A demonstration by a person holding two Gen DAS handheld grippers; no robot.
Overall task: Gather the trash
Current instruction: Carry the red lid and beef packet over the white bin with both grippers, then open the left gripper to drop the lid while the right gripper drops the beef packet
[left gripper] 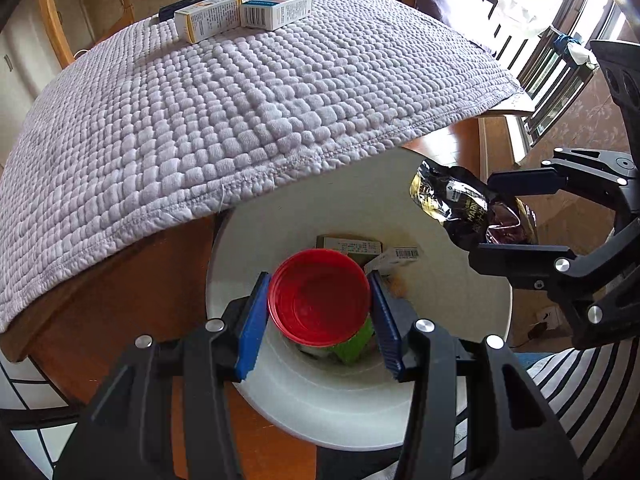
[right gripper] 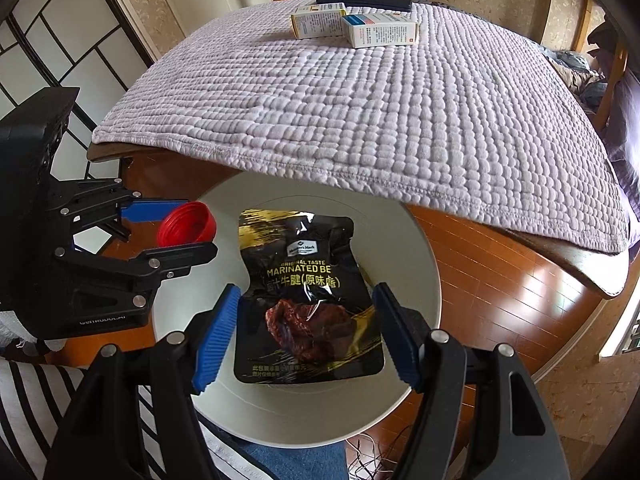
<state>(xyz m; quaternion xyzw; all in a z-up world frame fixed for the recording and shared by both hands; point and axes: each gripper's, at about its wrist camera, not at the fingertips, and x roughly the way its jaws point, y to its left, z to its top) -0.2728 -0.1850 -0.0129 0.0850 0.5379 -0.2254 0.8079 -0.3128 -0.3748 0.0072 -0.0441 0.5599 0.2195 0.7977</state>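
left gripper [left gripper: 320, 304] held a red cap [left gripper: 319, 297] over the white bin [left gripper: 304, 400] to drop it; right gripper [right gripper: 308, 332] held a snack bag [right gripper: 306, 300] there too

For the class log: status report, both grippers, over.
Left gripper shut on red cap. Right gripper shut on beef pouch. Both over white bin. Nothing blocking.

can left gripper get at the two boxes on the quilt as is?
Probably not yet: the left gripper is shut on the red cap over the bin. Path to the boxes looks free.
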